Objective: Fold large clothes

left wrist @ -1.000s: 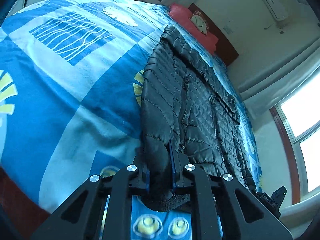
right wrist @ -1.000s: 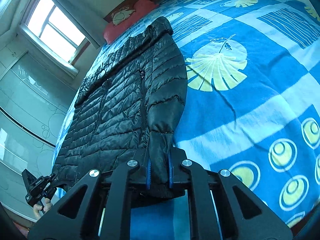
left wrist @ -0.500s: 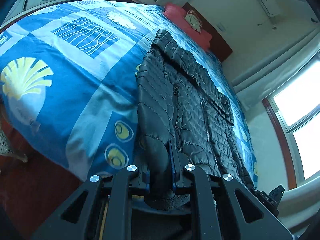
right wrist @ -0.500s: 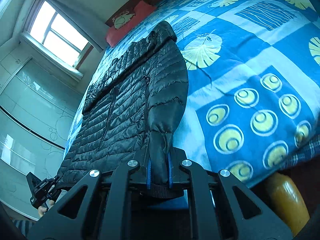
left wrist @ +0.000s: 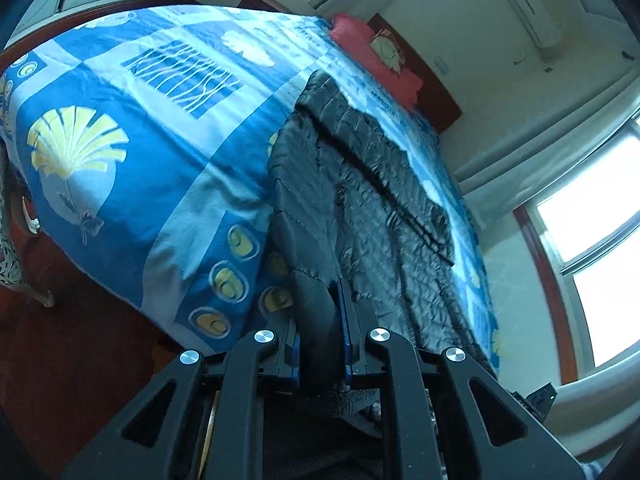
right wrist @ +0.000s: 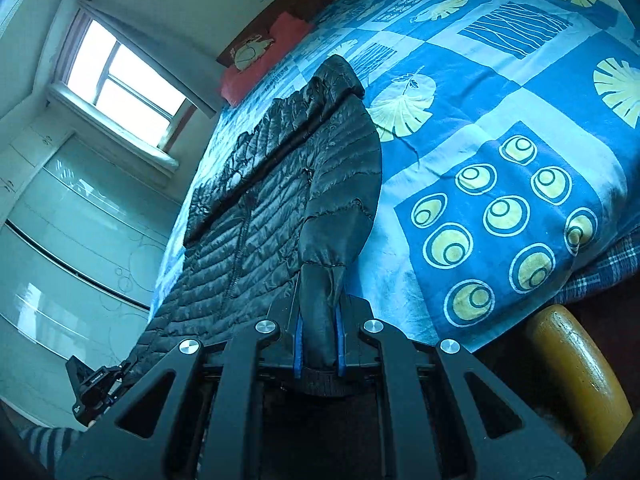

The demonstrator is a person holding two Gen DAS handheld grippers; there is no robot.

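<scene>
A black quilted puffer jacket (left wrist: 372,200) lies lengthwise on a blue patterned bed cover (left wrist: 152,152), collar toward the pillow. My left gripper (left wrist: 318,320) is shut on the cuff of one sleeve, past the foot edge of the bed. In the right wrist view the jacket (right wrist: 280,184) lies with its sleeve along its right side. My right gripper (right wrist: 318,320) is shut on that sleeve's cuff, also off the foot edge. The other gripper shows small at the left edge of the right wrist view (right wrist: 94,384).
A red pillow (left wrist: 376,56) lies against the headboard. A window (right wrist: 120,80) and glass wardrobe doors (right wrist: 64,248) are to one side. A yellow rounded bedpost (right wrist: 576,372) and plaid under-sheet (right wrist: 600,276) are at the bed's foot corner. Dark red floor (left wrist: 60,340) lies below.
Both grippers have pulled back from the bed, holding the cuffs. The jacket has slid toward the foot edge, and the floor and bed corner have come into view.
</scene>
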